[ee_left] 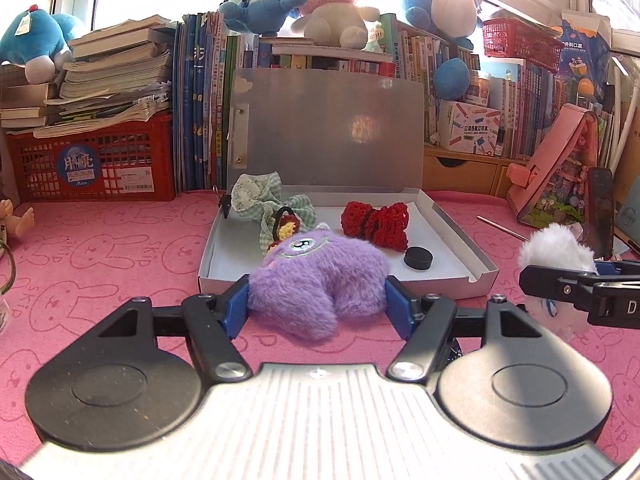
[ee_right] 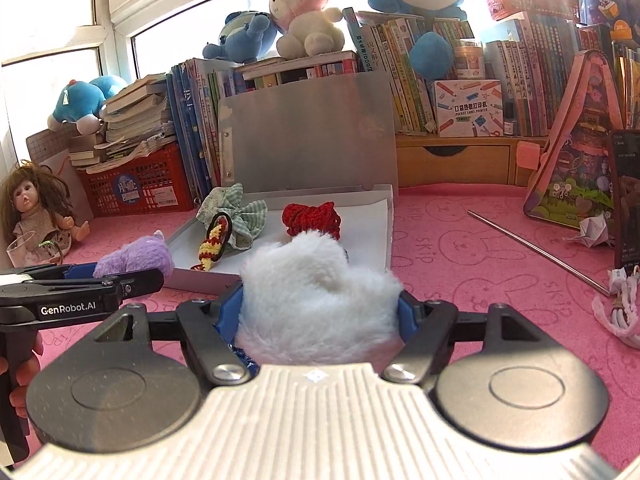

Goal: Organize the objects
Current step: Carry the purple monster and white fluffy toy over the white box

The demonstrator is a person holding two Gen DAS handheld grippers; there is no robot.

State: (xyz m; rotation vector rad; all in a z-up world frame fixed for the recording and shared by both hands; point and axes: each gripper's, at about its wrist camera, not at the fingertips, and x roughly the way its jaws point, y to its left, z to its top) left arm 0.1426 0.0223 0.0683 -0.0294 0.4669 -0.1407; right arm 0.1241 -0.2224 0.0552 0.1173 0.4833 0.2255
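From the left wrist, the left gripper [ee_left: 318,306] is clamped on a purple plush [ee_left: 316,284] just in front of the open white box [ee_left: 472,256], which holds a green bow [ee_left: 272,200], a red bow [ee_left: 374,224] and a black puck [ee_left: 418,258]. From the right wrist, the right gripper [ee_right: 320,312] is clamped on a white plush [ee_right: 316,296] before the same box, with the left gripper and purple plush off to its left above the pink mat [ee_right: 480,260]
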